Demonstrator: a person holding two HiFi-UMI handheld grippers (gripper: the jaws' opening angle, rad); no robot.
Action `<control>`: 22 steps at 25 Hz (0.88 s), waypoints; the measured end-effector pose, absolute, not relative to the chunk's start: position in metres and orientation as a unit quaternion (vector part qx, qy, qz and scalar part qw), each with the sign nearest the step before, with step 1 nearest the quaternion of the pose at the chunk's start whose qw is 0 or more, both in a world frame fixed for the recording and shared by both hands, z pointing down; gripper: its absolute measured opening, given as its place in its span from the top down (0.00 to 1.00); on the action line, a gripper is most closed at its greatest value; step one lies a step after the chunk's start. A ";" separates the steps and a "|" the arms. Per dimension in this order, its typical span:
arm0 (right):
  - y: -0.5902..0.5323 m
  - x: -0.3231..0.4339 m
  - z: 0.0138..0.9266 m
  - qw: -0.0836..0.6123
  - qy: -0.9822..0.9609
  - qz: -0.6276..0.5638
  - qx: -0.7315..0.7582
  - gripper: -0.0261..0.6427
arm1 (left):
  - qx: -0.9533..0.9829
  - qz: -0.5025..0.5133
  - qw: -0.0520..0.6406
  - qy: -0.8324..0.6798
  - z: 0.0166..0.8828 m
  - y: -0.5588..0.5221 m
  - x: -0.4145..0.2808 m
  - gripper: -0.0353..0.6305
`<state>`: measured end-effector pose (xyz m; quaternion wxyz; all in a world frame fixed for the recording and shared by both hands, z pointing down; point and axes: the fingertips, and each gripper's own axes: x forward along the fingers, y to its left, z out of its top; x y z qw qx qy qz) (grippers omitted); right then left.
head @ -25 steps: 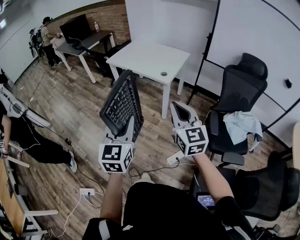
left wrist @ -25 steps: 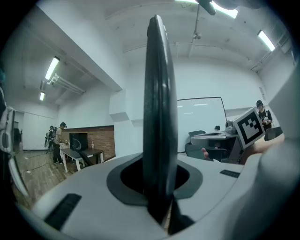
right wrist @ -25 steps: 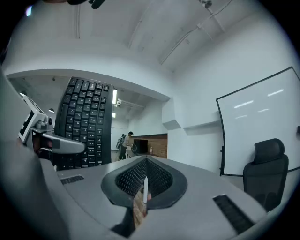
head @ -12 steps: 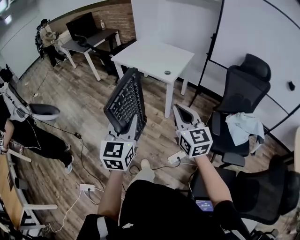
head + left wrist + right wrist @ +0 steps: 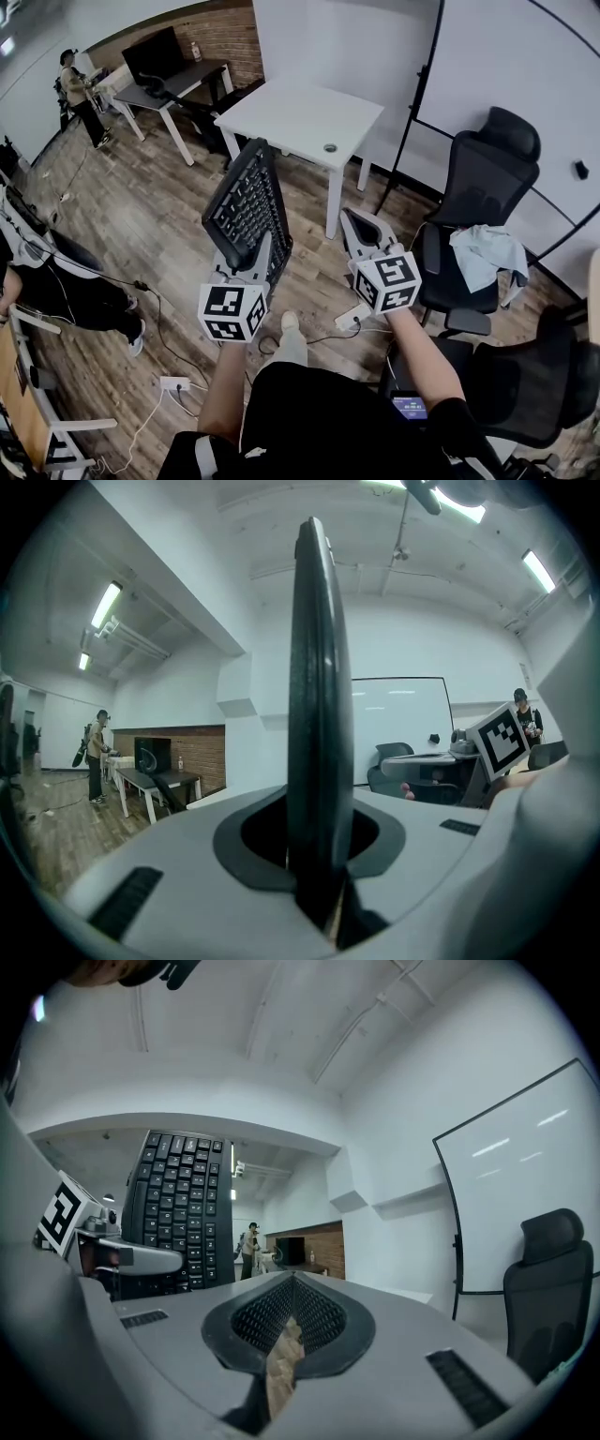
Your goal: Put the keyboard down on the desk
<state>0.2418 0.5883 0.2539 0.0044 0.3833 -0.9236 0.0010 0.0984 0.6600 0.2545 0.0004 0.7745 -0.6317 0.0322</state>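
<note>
The carry is judged to be in hand: the keyboard (image 5: 246, 208) is clamped on edge in the left gripper (image 5: 247, 255), in the air over the floor (image 5: 141, 211), short of the white surface (image 5: 291, 117). The right gripper (image 5: 361, 223) is closed on nothing. Next, the keyboard must be brought over the surface, turned flat and released. A chair (image 5: 487, 173) and a whiteboard (image 5: 516, 75) are seen at the right.

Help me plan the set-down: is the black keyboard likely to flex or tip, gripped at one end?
Probably stiff: the keyboard juts edge-up from the left gripper without sagging. May pivot, since only its near end is clamped.
</note>
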 end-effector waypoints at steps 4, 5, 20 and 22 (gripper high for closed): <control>0.558 0.229 0.262 0.004 -0.925 0.015 0.380 0.90 | 0.772 0.029 0.002 -0.635 0.256 0.631 0.084 0.82; 0.550 0.225 0.262 0.003 -0.925 0.018 0.380 0.90 | 0.772 0.027 0.002 -0.636 0.255 0.624 0.079 0.82; 0.409 0.132 0.264 0.005 -0.926 0.026 0.377 0.90 | 0.771 0.019 0.010 -0.636 0.256 0.485 -0.011 0.82; 0.391 0.119 0.262 0.008 -0.924 0.023 0.381 0.90 | 0.774 0.021 0.011 -0.633 0.256 0.466 -0.024 0.82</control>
